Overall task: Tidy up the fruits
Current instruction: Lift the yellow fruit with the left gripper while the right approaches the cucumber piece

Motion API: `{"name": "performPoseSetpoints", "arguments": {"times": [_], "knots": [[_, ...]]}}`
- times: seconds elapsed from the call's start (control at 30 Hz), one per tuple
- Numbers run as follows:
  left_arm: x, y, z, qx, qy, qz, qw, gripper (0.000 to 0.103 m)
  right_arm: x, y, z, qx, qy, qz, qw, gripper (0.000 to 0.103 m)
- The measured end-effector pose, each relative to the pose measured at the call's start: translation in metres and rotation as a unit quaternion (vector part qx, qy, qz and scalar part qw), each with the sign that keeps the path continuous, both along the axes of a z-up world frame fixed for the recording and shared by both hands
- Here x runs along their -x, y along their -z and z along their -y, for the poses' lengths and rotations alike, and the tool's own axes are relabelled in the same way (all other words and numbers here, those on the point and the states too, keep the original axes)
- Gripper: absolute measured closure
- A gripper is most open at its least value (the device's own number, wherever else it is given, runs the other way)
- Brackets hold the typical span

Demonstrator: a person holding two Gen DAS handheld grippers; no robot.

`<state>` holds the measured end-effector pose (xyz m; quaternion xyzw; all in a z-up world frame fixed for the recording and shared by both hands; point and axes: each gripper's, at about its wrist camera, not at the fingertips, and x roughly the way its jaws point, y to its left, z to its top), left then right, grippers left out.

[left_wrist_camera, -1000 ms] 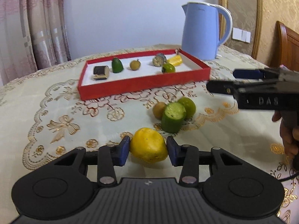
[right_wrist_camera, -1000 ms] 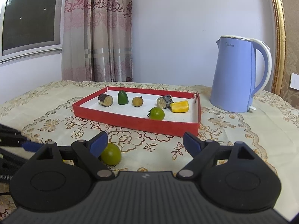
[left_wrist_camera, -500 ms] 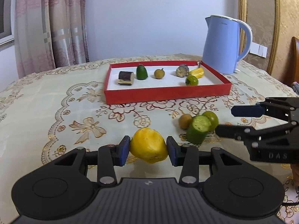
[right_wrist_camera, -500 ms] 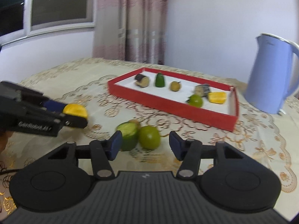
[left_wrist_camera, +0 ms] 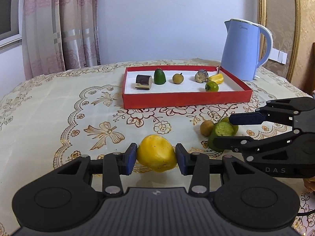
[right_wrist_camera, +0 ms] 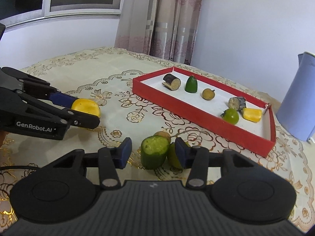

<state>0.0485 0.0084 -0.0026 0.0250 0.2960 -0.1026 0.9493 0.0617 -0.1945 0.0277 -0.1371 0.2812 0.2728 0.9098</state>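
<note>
My left gripper is shut on a yellow fruit and holds it above the tablecloth; the fruit also shows in the right wrist view. My right gripper is open around a green cucumber piece, with a green round fruit and a small brown fruit beside it. In the left wrist view the cucumber piece sits between the right gripper's fingers. A red tray farther back holds several fruit pieces.
A blue kettle stands behind the tray on the right. The table carries a cream embroidered cloth. Curtains hang behind the table on the left.
My left gripper has lifted and turned with the yellow fruit. My right gripper has swung left, come down and narrowed its opening around the cucumber piece.
</note>
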Motion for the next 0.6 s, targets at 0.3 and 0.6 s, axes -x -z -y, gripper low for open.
{"name": "performPoseSetpoints", "arguments": {"times": [0.3,0.6], "knots": [[-0.002,-0.001,-0.013,0.007,-0.012,0.001,0.9999,0.061,0.007,-0.007,0.007,-0.028,-0.030,-0.026,0.999,0.062],[-0.003,0.000,-0.017,0.011,-0.014,0.000,0.9998,0.061,0.010,0.003,-0.005,-0.008,-0.045,-0.032,0.998,0.061]]}}
